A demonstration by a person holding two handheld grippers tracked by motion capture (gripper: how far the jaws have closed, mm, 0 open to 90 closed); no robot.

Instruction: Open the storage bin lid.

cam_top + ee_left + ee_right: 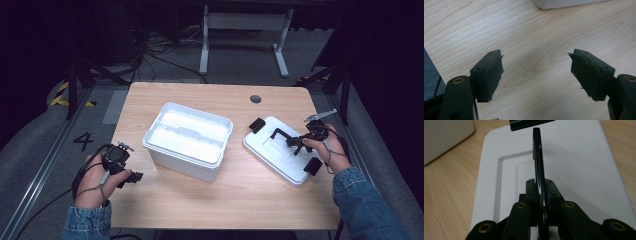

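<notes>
High view shows a white lid lying flat on the right part of the wooden surface, well apart from the open white box it seems to belong to, which sits near the middle. The right claw is clamped on the lid's black handle, which stands raised above the lid's top; in the right gripper view the handle runs straight up between the two closed jaws, pinched from both sides over the recessed panel of the lid. Gripping the handle rather than an edge looks like the sensible hold: it sits at the lid's middle, so the lid should hang level if lifted toward the box. Black latches sit at the lid's ends, one near the box side and one toward the person. The right hand comes in from the right edge of the surface with its denim sleeve low, the wrist turned so the claw points leftward across the lid. The left claw rests near the left edge of the surface, to the left of the box and touching nothing; in the left gripper view its jaws stand wide apart over bare wood, with a corner of the box at the top. The left hand lies relaxed, probably waiting to steady the box.
</notes>
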